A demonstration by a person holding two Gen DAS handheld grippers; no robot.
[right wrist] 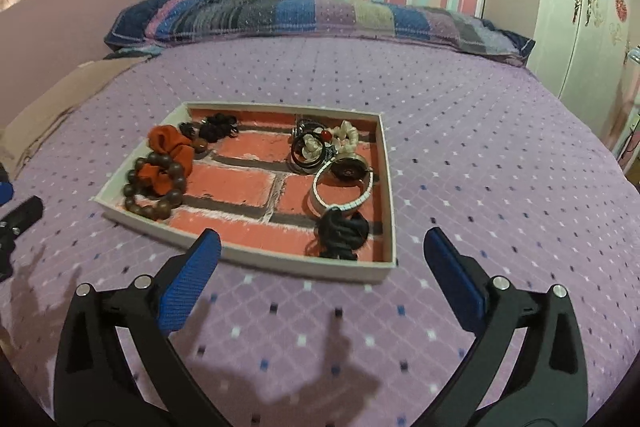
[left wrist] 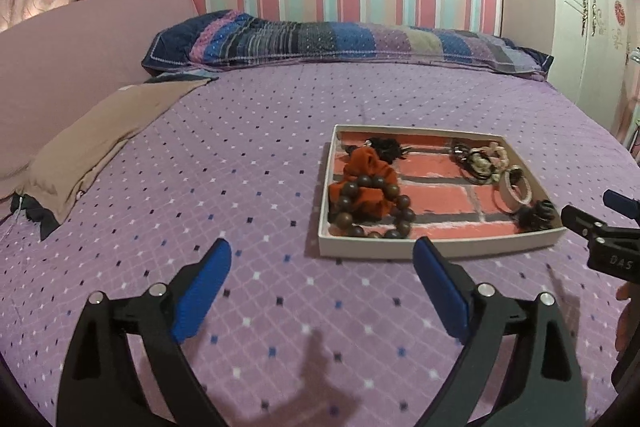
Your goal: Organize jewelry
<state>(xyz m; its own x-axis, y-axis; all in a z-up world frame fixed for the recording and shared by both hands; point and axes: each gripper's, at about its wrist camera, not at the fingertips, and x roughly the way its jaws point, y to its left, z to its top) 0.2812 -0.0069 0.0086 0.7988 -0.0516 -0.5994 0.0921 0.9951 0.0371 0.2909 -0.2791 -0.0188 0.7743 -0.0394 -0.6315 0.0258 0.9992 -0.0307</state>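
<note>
Beyond spread fingers (right wrist: 452, 279), jewelry tray (right wrist: 390, 211), untouched

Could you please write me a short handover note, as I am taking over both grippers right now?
Left gripper: open, empty, above the bedspread on the near left of the tray.
Right gripper: open, empty, at the tray's near edge.
Things: everything visible is in the tray on the bed. Wooden bead bracelet and orange scrunchie on its left side; black hair ties at the back; rings and shell bracelet back right; white bangle and black scrunchie on the right.
Done: no jewelry lies loose on the bedspread.
Left: possibly nothing; check for tangled pieces at the back right.
</note>
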